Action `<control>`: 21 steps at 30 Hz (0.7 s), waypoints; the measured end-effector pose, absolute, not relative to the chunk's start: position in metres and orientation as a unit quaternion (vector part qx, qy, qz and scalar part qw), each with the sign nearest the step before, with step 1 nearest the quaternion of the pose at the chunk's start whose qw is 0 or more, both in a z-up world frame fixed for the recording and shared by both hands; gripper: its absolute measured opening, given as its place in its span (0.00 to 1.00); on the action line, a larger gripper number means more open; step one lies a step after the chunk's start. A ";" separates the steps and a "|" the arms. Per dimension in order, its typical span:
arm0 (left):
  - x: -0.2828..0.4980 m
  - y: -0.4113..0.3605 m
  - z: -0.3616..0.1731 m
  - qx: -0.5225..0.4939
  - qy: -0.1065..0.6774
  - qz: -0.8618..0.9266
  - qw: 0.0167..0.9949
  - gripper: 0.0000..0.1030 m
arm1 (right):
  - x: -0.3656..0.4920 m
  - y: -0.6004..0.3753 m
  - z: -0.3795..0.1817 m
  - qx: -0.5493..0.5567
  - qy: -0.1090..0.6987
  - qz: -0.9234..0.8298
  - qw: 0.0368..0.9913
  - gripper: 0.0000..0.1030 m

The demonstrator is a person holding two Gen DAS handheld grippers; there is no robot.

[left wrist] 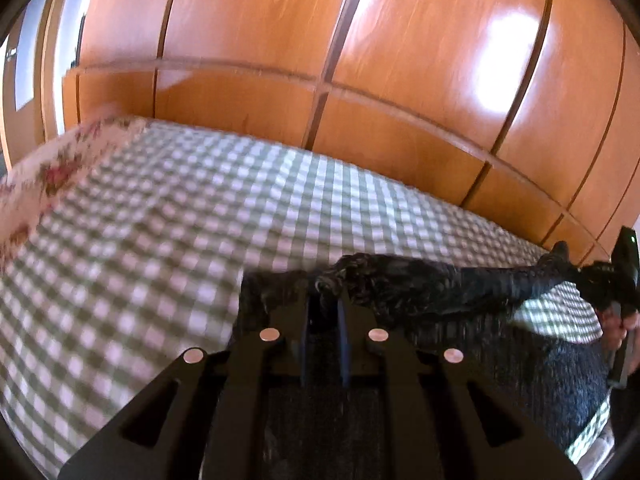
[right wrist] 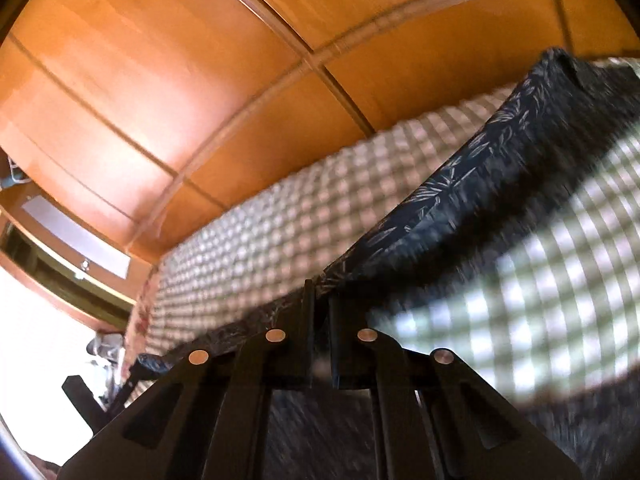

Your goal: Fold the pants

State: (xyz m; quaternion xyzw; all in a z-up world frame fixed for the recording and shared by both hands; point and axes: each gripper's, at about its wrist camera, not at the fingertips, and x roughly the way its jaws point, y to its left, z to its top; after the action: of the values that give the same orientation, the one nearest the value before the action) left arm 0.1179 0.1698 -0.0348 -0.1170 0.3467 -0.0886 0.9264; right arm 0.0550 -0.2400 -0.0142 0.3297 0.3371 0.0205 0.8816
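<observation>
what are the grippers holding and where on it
Both hold the pants by one stretched edge: left gripper at one end, right gripper at the other.

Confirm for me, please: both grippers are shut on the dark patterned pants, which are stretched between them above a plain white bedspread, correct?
Not quite: the bedspread is green-and-white checked, not plain white, as the left wrist view shows. The rest holds: the left gripper and the right gripper are each shut on the dark patterned pants, which stretch between them above the bed.
</observation>
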 end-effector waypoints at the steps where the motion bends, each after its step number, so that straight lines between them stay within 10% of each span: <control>1: 0.114 0.171 -0.041 -0.122 0.355 -0.090 0.923 0.12 | 0.049 -0.239 -0.022 0.333 0.342 0.018 0.878 0.05; 21: 0.073 0.188 -0.093 -0.350 0.405 -0.127 0.835 0.68 | 0.038 -0.255 -0.075 0.392 0.350 0.015 0.850 0.04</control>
State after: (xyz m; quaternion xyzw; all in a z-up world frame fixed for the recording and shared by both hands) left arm 0.0727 0.1875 -0.0927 -0.3502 0.4051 -0.1275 0.8349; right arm 0.0382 -0.2546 -0.0748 0.3922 0.3504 0.0150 0.8504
